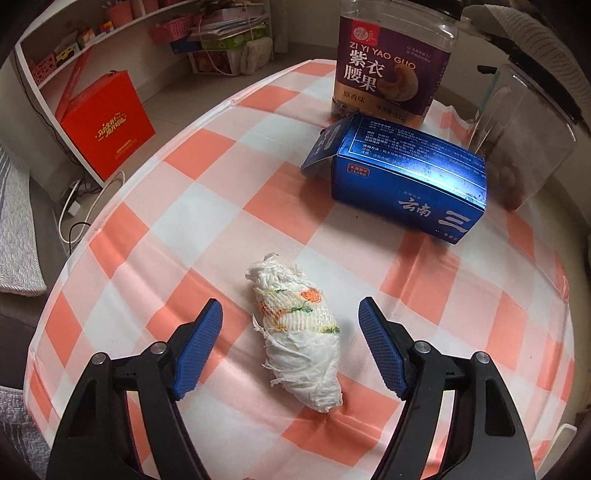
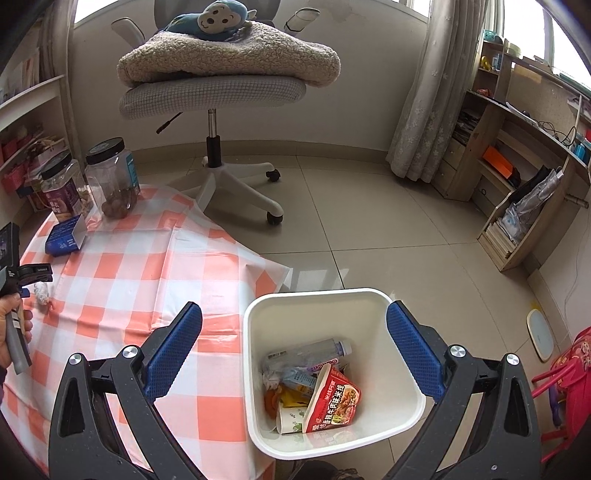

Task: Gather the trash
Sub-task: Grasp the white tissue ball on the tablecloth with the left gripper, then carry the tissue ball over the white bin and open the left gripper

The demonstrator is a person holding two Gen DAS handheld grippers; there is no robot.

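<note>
A: What does the left wrist view show?

B: A worktop (image 1: 229,206) under an orange-and-white checked cloth. The left gripper (image 1: 291,308) has its fingers spread wide on either side of a crumpled tissue wad (image 1: 297,334) lying on the cloth; neither finger touches it. Farther back lie a blue carton (image 1: 406,177) with an open flap, a cashew jar (image 1: 393,62) just behind it, and a clear jar (image 1: 524,147) to the right.

A: And the room there?

B: White shelves along the wall, and a red gift box (image 1: 107,125) standing on the floor at the left.

A: The right wrist view?

B: The right gripper (image 2: 294,314) hangs over a white trash bin (image 2: 402,398) just beside the worktop's edge, fingers wide and holding nothing. The bin holds a plastic bottle (image 2: 314,350), a red noodle cup (image 2: 334,400) and other scraps.

A: The surroundings?

B: A tiled floor, a swivel chair (image 2: 214,92) carrying a fleece blanket (image 2: 229,59) and a monkey plush (image 2: 210,16), a curtain (image 2: 439,92), and wooden shelving (image 2: 517,166) at the right. The tissue wad shows small at the far left, near the other gripper.
</note>
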